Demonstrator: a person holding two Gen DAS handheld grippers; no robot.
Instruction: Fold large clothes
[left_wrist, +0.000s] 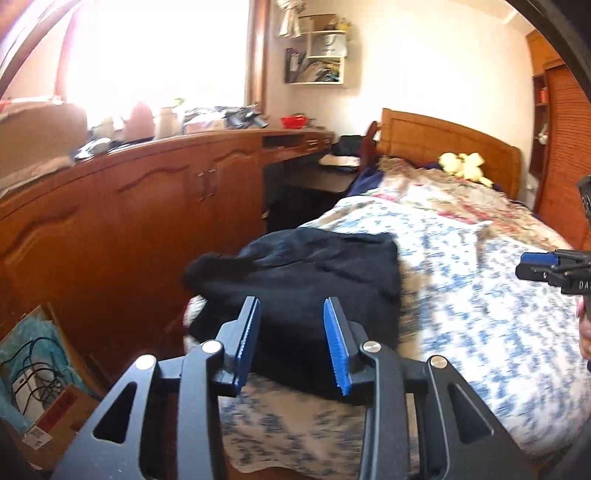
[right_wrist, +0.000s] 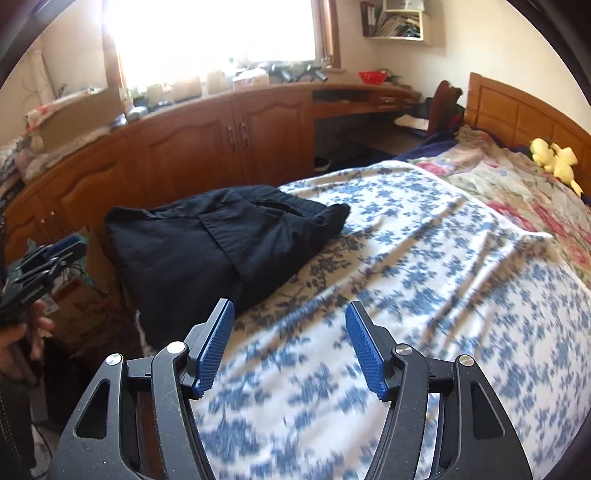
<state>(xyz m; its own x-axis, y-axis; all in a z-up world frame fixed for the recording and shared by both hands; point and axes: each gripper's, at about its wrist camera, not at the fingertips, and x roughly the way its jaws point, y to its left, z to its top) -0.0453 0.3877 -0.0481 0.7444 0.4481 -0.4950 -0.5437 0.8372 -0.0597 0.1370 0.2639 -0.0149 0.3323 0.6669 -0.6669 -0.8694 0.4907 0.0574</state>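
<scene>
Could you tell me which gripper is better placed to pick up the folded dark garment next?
Probably left: the left gripper is open right over the dark garment, while the right gripper, also open and empty, sits over bare floral bedspread beside it.

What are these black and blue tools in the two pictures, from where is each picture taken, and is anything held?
These are two hand-held grippers; a person carries one in each hand. Each has a camera looking forward along its two fingers. One picture is from the left gripper, the other from the right gripper. Each also sees the other at its edge, with part of a hand. Before them is a bed with a blue-flowered bedspread. On it, near the edge by the wooden cabinets, lies a folded dark garment. A yellow plush toy sits by the headboard. Both sets of jaws stand open and empty.
</scene>
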